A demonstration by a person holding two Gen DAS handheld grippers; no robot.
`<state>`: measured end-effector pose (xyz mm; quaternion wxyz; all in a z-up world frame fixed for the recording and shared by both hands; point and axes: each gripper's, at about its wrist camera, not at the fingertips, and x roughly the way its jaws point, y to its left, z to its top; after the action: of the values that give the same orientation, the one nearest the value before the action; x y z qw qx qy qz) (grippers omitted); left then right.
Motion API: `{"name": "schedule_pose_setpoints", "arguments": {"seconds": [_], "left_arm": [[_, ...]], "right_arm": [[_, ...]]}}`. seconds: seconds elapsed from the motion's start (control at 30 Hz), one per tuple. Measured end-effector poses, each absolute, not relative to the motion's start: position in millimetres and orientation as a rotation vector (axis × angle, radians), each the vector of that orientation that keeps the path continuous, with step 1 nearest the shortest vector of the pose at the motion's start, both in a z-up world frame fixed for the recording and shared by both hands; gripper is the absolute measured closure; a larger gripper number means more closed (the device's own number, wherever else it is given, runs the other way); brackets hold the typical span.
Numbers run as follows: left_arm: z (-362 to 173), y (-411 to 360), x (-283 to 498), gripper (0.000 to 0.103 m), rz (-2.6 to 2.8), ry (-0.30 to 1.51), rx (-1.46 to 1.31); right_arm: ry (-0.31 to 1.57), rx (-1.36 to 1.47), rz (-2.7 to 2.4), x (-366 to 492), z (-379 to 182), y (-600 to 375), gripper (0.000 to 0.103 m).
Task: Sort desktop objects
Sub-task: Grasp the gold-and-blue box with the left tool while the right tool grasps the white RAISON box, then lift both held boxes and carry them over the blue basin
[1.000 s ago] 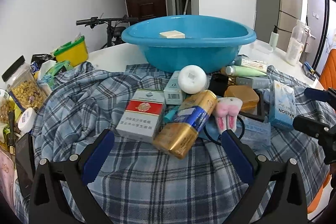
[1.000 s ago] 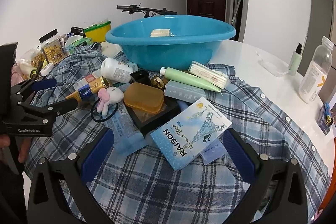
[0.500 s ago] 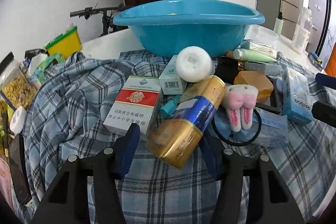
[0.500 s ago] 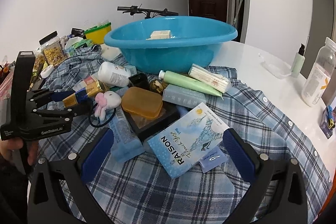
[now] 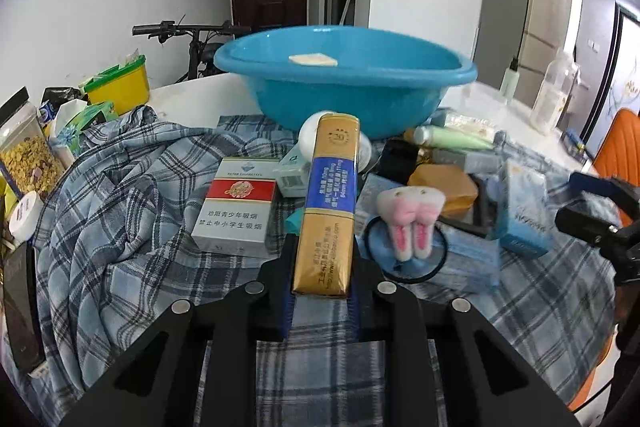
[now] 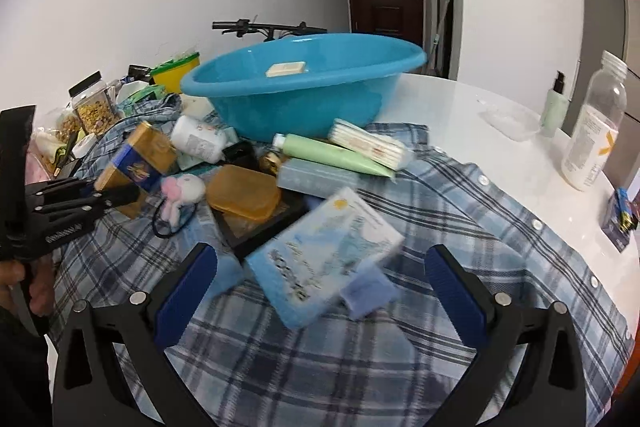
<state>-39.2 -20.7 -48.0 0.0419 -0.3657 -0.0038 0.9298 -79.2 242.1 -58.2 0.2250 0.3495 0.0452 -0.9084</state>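
Fingers [image 5: 286, 269] of the left gripper [image 5: 320, 291] are clamped on the near end of the gold and blue carton [image 5: 329, 203], which juts forward and upward off the plaid shirt [image 5: 120, 227], a hold that looks meant to lift it clear of the clutter and towards the blue basin [image 5: 348, 83] beyond. Right gripper [image 6: 320, 291] has its fingers wide apart and empty, hovering just over the pale blue packet [image 6: 324, 259], which I take as its next pick. Other items lie heaped on the shirt-covered worktop [image 6: 500, 147] beside the basin, probably awaiting sorting.
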Motion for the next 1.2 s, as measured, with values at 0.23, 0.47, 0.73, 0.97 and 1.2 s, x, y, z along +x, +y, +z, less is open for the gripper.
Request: {"name": "schedule_pose_setpoints", "arguments": {"seconds": [0.23,0.47,0.73,0.97,1.2], "left_arm": [[-48.7,-14.2,-38.2,0.08,2.831,-0.049,-1.063],[-51.3,-15.5,-37.4,0.08,2.814,-0.065,-1.048],[-49.7,-22.0,-33.7,0.08,2.795,-0.079,-1.037],[-46.5,-26.0,-29.9,0.08,2.801,-0.097,-1.018],[-29.0,-27.6,-24.2,0.08,2.825,-0.088,-0.973]], "right_arm": [[0.262,1.009,-2.46,-85.0,-68.4,233.7,0.0],[0.541,1.048,-2.404,-99.0,-86.7,200.4,0.0],[0.443,1.069,-2.377,-112.6,-90.4,200.5,0.004],[0.379,1.012,-2.426,-97.2,-78.3,212.6,0.004],[0.294,0.89,-2.474,-91.3,-43.7,215.7,0.004]]}}
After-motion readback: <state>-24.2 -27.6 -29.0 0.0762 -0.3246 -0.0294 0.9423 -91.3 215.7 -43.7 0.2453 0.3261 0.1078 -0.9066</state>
